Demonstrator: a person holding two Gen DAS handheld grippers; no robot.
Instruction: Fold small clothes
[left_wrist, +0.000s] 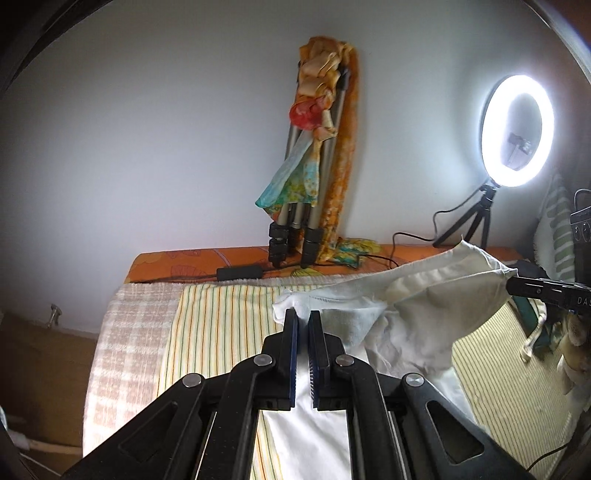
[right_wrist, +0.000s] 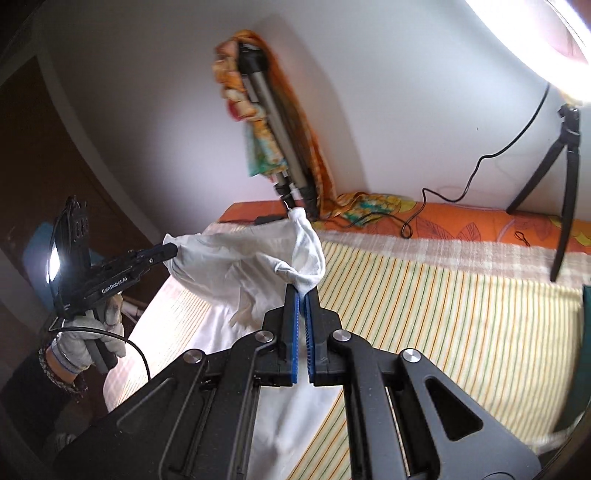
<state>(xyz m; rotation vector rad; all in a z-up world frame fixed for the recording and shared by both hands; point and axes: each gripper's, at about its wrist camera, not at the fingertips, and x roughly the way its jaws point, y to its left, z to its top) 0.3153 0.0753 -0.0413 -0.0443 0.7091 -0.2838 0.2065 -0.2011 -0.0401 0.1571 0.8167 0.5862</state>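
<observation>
White garment (left_wrist: 417, 295): soft, thin cotton-like cloth, creased and sagging; it hangs stretched between the two grippers, its lower part trailing onto the bed below and behind the fingertips.
Left gripper (left_wrist: 303, 314): black plastic arms with blue ribbed pads, jaws pinched together on one bunched corner of the garment.
Right gripper (right_wrist: 303, 291): same build, jaws clamped on the other corner, which twists into a knot-like wad just past the tips.
Gloved hand (right_wrist: 92, 332): pale knit glove on the left gripper's handle.
Striped sheet (right_wrist: 443, 314): flat woven cloth, cream with thin green and orange lines, under both grippers.
Checked towel (left_wrist: 129, 332): nubby beige-and-white weave, left of the left gripper.
Tripod (left_wrist: 295, 221): grey metal legs wrapped in patterned orange scarf, beyond the grippers against the wall.
Ring light (left_wrist: 517, 129): glowing round hoop on a small black stand, ahead and right.
</observation>
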